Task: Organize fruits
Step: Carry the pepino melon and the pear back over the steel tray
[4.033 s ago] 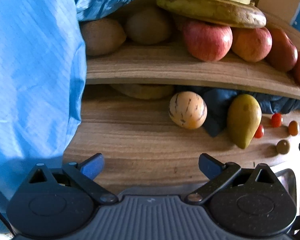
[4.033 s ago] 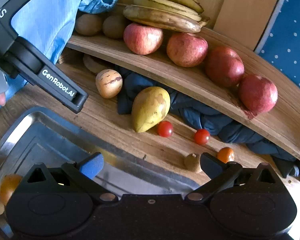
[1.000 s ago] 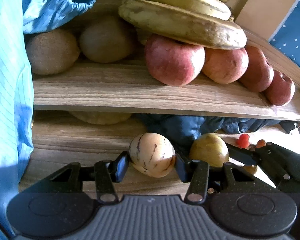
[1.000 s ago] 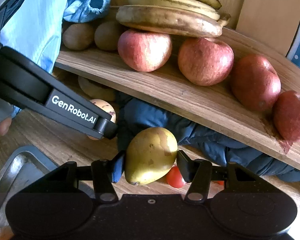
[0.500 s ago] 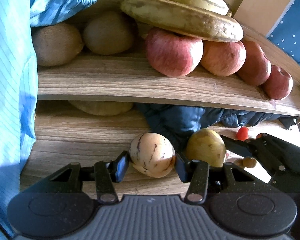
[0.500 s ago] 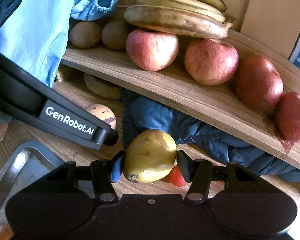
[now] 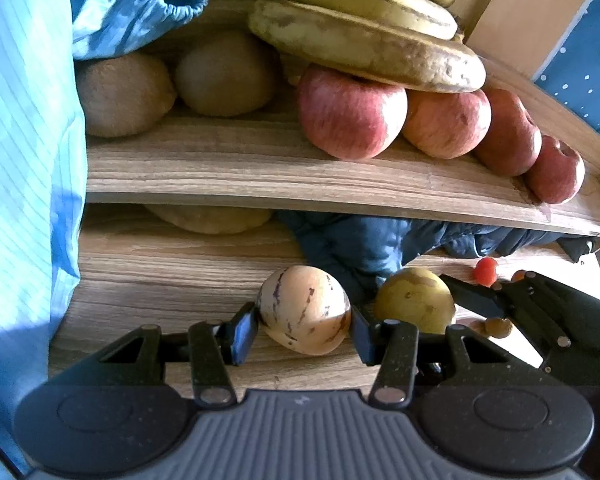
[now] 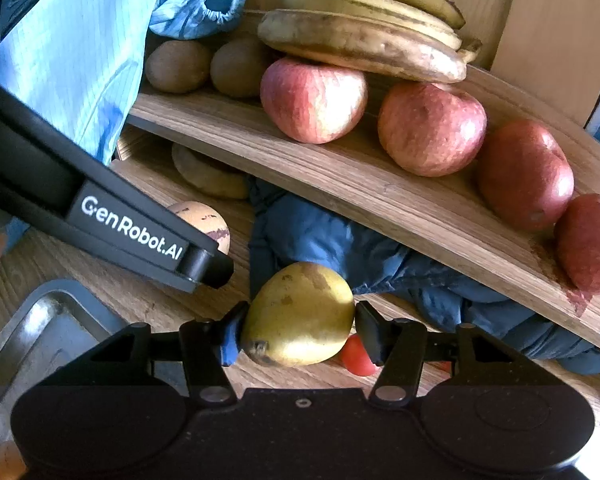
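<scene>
Left gripper (image 7: 304, 330) is clamped on a striped melon (image 7: 304, 309), cream-skinned, egg-shaped and streaked purple, both blue pads pressed to its flanks just above the wood-grain board. Beyond it runs the curved wooden shelf (image 7: 284, 178), carrying fuzzy brown kiwis (image 7: 126, 94), red apples (image 7: 350, 114) and spotted bananas (image 7: 364, 46); to its right sits a yellow pear (image 7: 414, 300).

Right gripper (image 8: 300, 332) grips that pear (image 8: 298, 314), smooth, mottled and teardrop-shaped, pads tight on either side, with a red cherry tomato (image 8: 356, 356) just behind and a crumpled blue cloth (image 8: 340, 248) beyond. A steel tray (image 8: 40, 328) lies to its lower left, and the left gripper's black arm crosses above it.

Both fruits look grasped but not yet placed, so this seems the pick-up step. Next comes a lift, then a carry to the shelf or tray without nudging the neighbouring fruit.
</scene>
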### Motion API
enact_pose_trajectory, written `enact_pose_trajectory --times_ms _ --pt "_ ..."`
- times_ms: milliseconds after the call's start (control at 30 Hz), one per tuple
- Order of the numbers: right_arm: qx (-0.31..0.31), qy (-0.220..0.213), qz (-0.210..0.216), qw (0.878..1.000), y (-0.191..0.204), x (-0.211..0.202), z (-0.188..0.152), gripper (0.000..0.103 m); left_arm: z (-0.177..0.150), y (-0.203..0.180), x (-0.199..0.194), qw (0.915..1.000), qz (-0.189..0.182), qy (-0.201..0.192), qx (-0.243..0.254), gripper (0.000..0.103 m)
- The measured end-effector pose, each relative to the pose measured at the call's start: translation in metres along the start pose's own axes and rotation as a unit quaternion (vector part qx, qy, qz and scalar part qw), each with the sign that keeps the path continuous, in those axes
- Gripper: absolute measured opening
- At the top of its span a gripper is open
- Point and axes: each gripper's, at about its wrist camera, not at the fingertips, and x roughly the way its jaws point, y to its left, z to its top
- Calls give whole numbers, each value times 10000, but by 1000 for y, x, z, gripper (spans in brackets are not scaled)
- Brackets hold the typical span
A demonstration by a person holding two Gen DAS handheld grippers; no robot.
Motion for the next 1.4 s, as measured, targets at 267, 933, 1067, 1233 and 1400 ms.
enact_pose_trajectory --times_ms 267,933,1067,1233,1400 --pt "14 -122 14 9999 2 -17 -7 56 -7 -5 -11 10000 2 -89 29 54" --pt "158 -302 -176 9993 -6 -81 -52 56 -51 -60 -36 9994 -168 -157 276 54" --pt "153 -289 -186 9993 -6 -96 -66 56 -63 -74 -42 9992 -190 -144 320 54" --pt "134 -239 -164 9995 -5 -113 -86 56 -82 -90 -45 9991 -216 -93 357 54" --pt "116 -181 -103 9997 -4 -126 -104 56 -99 -101 -48 9988 -302 -71 370 54"
